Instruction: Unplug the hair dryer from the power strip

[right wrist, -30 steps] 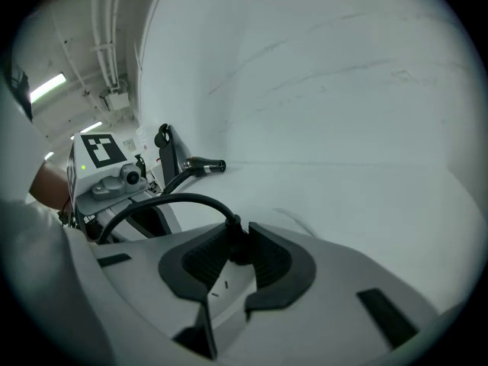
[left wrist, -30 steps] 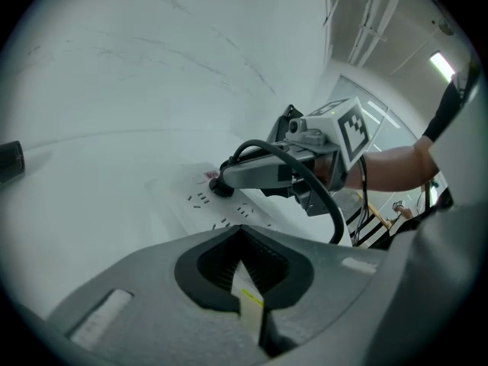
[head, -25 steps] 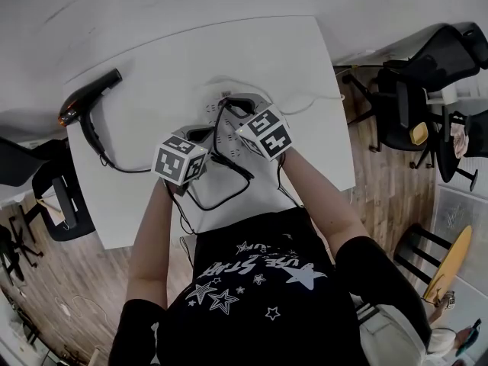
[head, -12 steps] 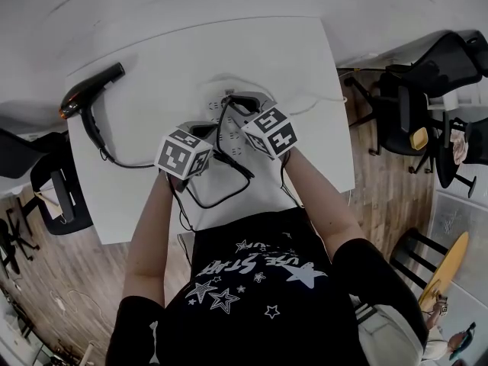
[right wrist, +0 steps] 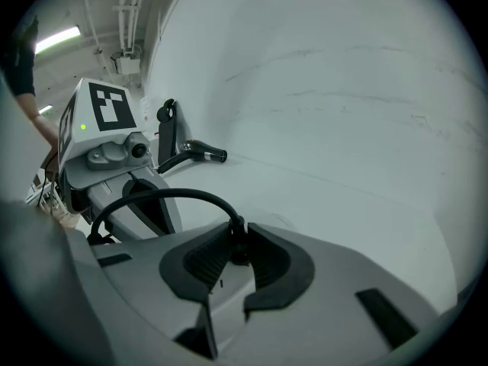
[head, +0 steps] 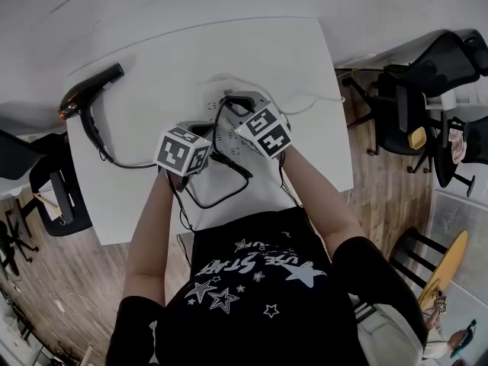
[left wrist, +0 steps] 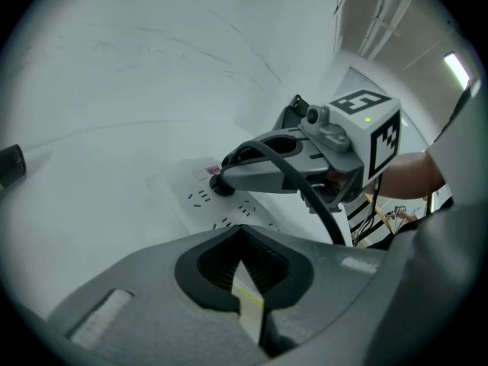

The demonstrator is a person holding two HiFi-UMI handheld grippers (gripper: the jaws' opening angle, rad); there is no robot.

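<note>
Right fingers (right wrist: 200, 256) clamped on the plug (right wrist: 238, 239), I'd pull straight up, closed left fingers (left wrist: 217, 269) at 8 o'clock steadying the power strip (left wrist: 204, 201).

White strip (left wrist: 210, 204), black cord (right wrist: 168, 193) — dryer (head: 91, 90) seemingly black

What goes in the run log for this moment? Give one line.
step: unplug, not yet done | right gripper: jaws shut on plug, seated in power strip | left gripper: jaws shut | hair dryer: lying on table
</note>
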